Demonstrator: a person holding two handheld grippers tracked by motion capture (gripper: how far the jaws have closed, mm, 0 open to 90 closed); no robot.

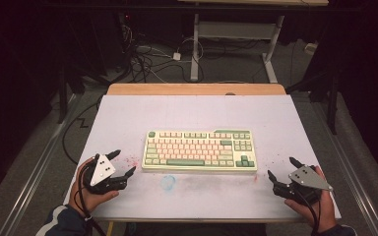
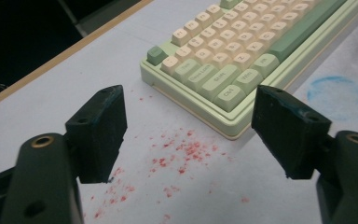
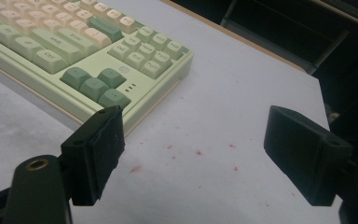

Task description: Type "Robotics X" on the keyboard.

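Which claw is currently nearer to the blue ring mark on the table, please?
Left. The left claw sits just left of the blue ring mark; the right claw is far off past the keyboard's right end.

Black grippers (image 1: 116, 164) with grey plates, dark sleeve (image 1: 61, 222).

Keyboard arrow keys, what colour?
Dark green arrow keys on the pale green keyboard, clearest in the right gripper view.

Green-and-cream keyboard (image 1: 200, 150); red-speckled white table (image 1: 128, 113).
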